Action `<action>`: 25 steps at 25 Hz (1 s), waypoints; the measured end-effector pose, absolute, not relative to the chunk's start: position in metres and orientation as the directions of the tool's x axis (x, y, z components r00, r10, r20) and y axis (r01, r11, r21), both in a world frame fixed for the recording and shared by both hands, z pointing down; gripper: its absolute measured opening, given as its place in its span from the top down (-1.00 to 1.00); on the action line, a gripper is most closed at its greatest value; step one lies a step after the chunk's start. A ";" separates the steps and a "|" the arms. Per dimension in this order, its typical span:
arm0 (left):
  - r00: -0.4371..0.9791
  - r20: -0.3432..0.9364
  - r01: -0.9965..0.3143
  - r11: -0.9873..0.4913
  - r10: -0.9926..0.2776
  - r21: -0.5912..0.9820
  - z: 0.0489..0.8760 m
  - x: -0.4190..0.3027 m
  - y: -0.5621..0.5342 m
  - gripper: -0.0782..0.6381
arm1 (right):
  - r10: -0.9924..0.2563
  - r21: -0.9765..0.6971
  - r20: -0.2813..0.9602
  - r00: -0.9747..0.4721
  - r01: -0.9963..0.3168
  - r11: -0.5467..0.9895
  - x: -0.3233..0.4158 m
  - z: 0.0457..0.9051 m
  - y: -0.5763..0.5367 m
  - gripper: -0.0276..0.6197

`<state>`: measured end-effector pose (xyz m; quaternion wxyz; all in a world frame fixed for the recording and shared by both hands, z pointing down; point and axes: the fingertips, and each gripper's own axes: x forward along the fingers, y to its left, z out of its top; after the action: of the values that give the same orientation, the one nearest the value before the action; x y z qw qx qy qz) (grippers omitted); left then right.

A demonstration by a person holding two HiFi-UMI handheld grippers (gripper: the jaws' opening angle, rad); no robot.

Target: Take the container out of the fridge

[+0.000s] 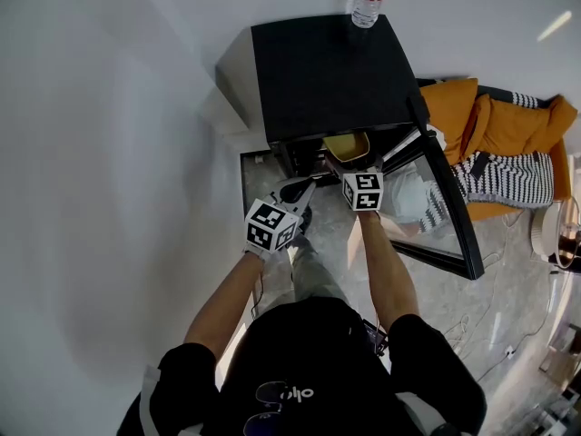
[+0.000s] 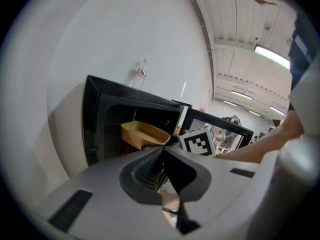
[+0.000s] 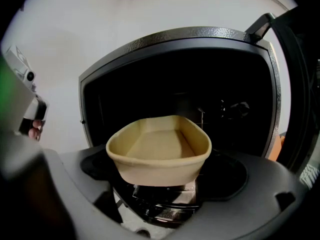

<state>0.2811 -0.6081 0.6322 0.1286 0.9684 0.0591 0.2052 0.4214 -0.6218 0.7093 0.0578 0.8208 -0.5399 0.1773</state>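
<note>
- The likeliest failure is a slip. The right gripper (image 1: 354,166) has its jaws spread wide, one on each side of the yellow container (image 3: 157,151). Its walls are smooth and flare outward, so a weak squeeze could let it slide down and drop as it leaves the fridge (image 1: 327,71).
- In the right gripper view I can't quite judge whether the pads already touch the walls. I read them as not yet clamped.
- A pull that drifts toward the right of the frame could knock the container against the open door (image 1: 449,207).
- Dragging it low could snag it on the wire shelf (image 3: 165,196) just beneath.
- The container sits at the fridge's front opening, centre frame in the right gripper view. It is open-topped, looks empty, and lies squarely between the right jaws.
- The left gripper (image 2: 164,151) has its jaws together on nothing. It hangs lower left of the container, apart from it.
</note>
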 end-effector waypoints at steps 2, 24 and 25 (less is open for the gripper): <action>0.909 0.384 0.059 -0.961 0.163 0.269 0.631 0.280 -0.606 0.78 | -0.866 -0.100 0.355 0.352 -0.907 -0.410 0.421 0.707 -0.616 -0.71; 0.933 0.335 0.071 -0.977 0.136 0.199 0.580 0.239 -0.517 0.78 | -0.880 -0.106 0.356 0.315 -0.922 -0.373 0.342 0.651 -0.487 -0.70; 0.934 0.331 0.069 -0.978 0.132 0.196 0.578 0.235 -0.512 0.78 | -0.882 -0.106 0.353 0.311 -0.924 -0.368 0.336 0.646 -0.481 -0.70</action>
<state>0.2346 -0.5119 0.5780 0.0909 0.9792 0.0515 0.1740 0.3361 -0.4806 0.6459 0.0581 0.8076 -0.5592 0.1783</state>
